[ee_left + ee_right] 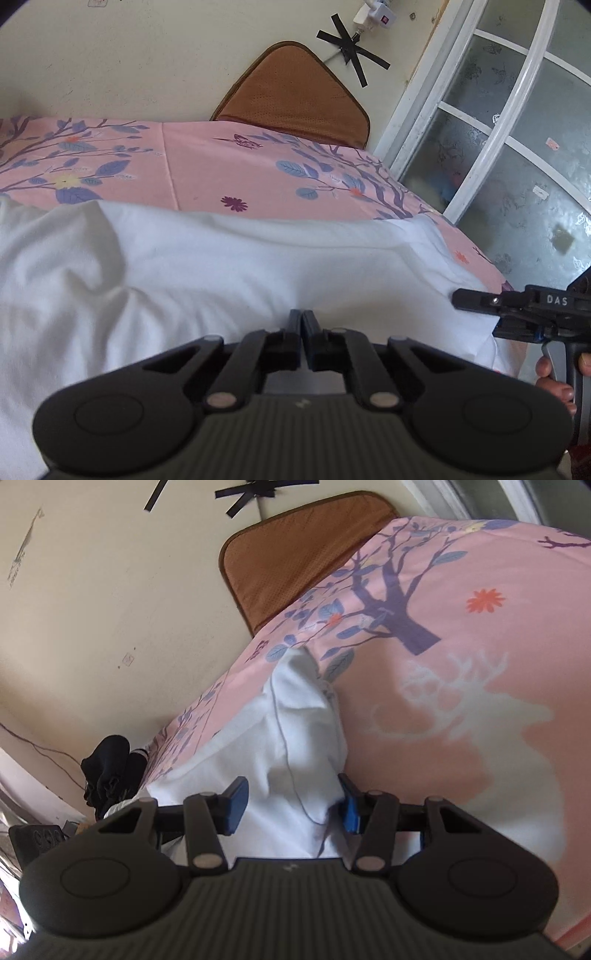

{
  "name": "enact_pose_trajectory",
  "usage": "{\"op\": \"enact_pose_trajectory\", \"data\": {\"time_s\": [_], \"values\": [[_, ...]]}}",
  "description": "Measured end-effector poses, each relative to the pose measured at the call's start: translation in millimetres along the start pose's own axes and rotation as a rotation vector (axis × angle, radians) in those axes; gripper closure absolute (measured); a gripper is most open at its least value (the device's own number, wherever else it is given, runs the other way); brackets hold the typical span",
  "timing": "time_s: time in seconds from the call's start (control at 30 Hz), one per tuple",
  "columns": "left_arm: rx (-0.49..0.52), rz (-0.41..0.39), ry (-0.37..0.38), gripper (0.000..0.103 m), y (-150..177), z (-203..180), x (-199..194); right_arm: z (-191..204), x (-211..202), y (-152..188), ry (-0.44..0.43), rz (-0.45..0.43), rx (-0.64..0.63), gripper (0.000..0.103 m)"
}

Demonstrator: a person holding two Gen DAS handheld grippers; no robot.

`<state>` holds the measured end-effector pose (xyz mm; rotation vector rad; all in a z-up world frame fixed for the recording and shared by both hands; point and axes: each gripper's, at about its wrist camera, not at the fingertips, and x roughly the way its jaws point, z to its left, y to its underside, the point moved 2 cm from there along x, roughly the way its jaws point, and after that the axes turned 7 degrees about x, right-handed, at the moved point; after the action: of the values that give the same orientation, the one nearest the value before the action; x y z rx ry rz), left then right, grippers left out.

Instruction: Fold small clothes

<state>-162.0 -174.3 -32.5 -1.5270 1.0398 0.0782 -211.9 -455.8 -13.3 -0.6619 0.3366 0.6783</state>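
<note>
My left gripper (302, 323) has its fingers pressed together at the near edge of the white garment (229, 266), at 6 o'clock in its view; I cannot tell whether cloth is pinched between them. The garment lies spread across the pink floral bedsheet (207, 166). My right gripper (291, 805), at 3 o'clock from the left, holds its blue-padded fingers (236, 799) half open astride a bunched fold of the garment.
</note>
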Motion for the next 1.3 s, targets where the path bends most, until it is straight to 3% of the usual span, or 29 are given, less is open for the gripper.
{"op": "enact_pose_trajectory", "data": {"time_s": [0.03,0.07,0.17,0.3,0.43,0.57,0.67,0.73,0.8,0.83,0.93,1.03,1.13,1.23,1.3], "values": [[-0.011,-0.002,0.007,0.097,0,2,0,3,4,1,0.013,0.014,-0.012,0.067],[-0.023,-0.002,0.015,0.097,0,4,0,5,7,2,0.013,0.027,-0.014,0.087],[-0.050,-0.006,0.038,0.097,0,9,-1,18,-2,-2,-0.059,0.013,-0.003,0.089],[-0.074,-0.024,0.053,0.097,-1,12,-7,70,-10,-11,-0.178,-0.007,-0.064,0.090],[-0.105,-0.160,0.076,0.093,7,32,-60,134,12,-2,-0.266,0.055,-0.204,0.090],[-0.178,-0.293,-0.066,0.084,31,81,-140,199,63,25,-0.359,0.184,-0.344,0.090],[-0.273,-0.343,-0.214,0.083,51,116,-191,243,109,58,-0.429,0.305,-0.424,0.090],[-0.327,-0.363,-0.295,0.080,64,130,-215,264,148,88,-0.426,0.383,-0.474,0.089],[-0.363,-0.380,-0.340,0.080,74,138,-229,271,185,116,-0.381,0.485,-0.509,0.071],[-0.380,-0.390,-0.346,0.079,78,141,-234,269,197,126,-0.351,0.545,-0.505,0.070],[-0.389,-0.398,-0.327,0.075,80,141,-235,258,174,116,-0.457,0.582,-0.460,0.070],[-0.335,-0.395,-0.259,0.075,69,134,-228,260,136,85,-0.546,0.470,-0.449,0.067],[-0.254,-0.400,-0.187,0.075,56,118,-217,272,139,62,-0.501,0.364,-0.461,0.065],[-0.200,-0.365,-0.118,0.076,51,100,-195,276,200,60,-0.420,0.451,-0.386,0.065],[-0.174,-0.306,-0.121,0.081,51,93,-175,264,248,70,-0.326,0.536,-0.345,0.070]]}}
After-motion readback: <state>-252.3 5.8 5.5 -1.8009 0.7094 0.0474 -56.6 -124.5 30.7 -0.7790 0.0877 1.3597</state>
